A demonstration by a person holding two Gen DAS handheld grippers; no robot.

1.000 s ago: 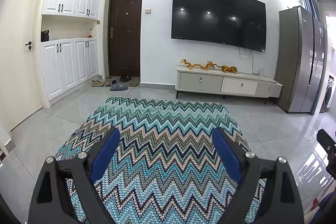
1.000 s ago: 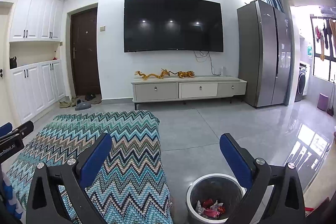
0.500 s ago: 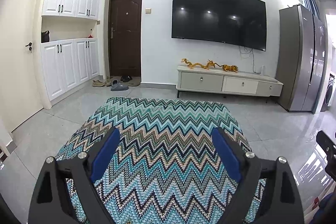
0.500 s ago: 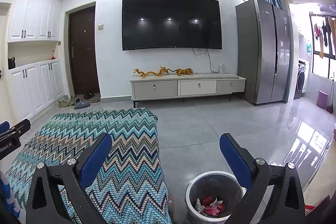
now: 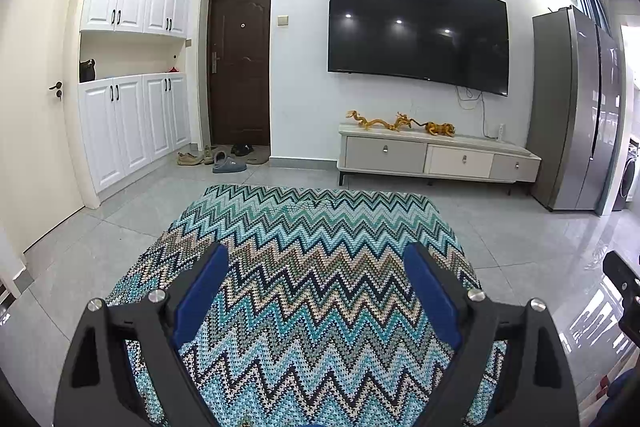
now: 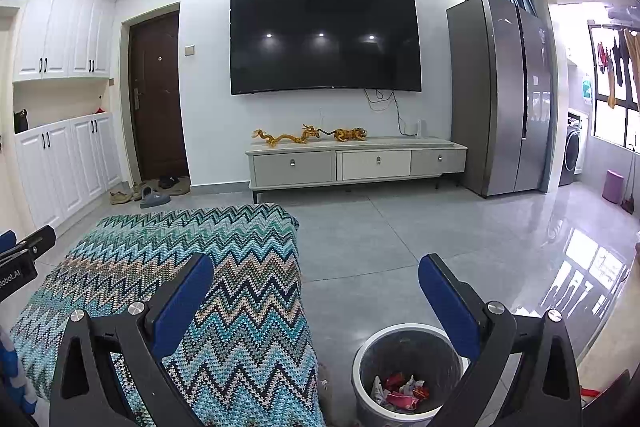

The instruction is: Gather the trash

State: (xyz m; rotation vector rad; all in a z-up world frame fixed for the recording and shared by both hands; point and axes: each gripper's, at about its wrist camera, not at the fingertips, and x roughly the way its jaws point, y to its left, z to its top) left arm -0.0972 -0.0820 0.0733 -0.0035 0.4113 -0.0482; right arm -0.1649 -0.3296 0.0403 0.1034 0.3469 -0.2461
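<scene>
Both grippers, left (image 5: pixel 316 263) and right (image 6: pixel 316 273), stay spread wide, empty, barely shifted

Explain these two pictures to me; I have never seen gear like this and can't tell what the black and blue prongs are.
No robot here: a person carries a handheld two-finger gripper in each hand, each with a fisheye camera looking along its fingers. The prongs are those fingers.

The left view shows the left gripper, open and empty, over a zigzag-patterned blanket with nothing on it.

The right view shows the right gripper, also open and empty. Below it on the floor stands a trash bin with crumpled red and white wrappers inside. The other gripper pokes in at the left edge.

Behind: a wall TV and a low cabinet.
</scene>
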